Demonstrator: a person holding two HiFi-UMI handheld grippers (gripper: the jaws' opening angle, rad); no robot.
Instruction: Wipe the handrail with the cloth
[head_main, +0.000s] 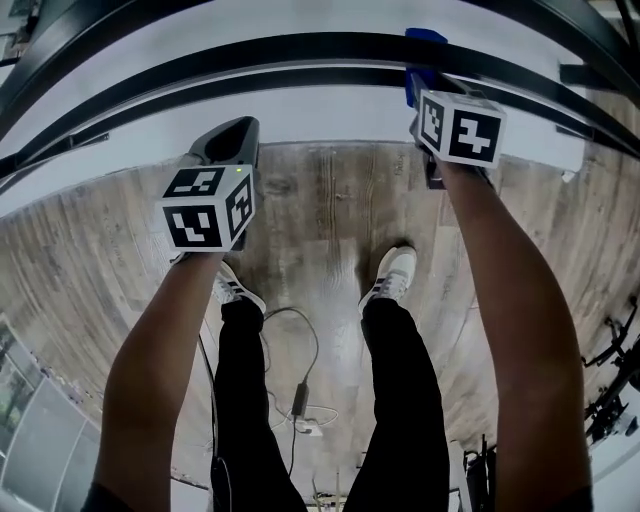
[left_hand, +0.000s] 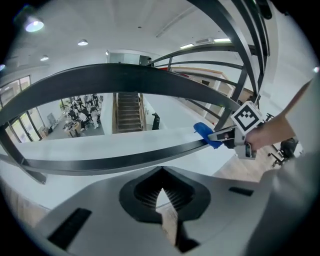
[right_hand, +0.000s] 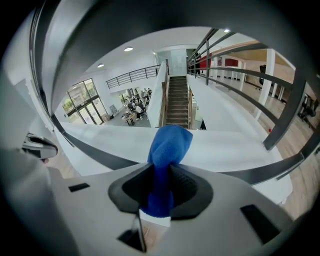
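Two grippers are reaching toward the dark handrail (head_main: 250, 48). In the head view the right gripper (right_hand: 160, 192) is hiding most of the blue cloth (right_hand: 167, 150). Its fingers are clamping the cloth at the rail, arm outstretched. The left gripper (left_hand: 162, 200), fingers pressed together and empty, is hovering below the rail.

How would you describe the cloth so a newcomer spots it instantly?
Find the black handrail curving across the top of the head view. At its right stretch, the right gripper pinches a bunched cloth, the only bright blue thing there.
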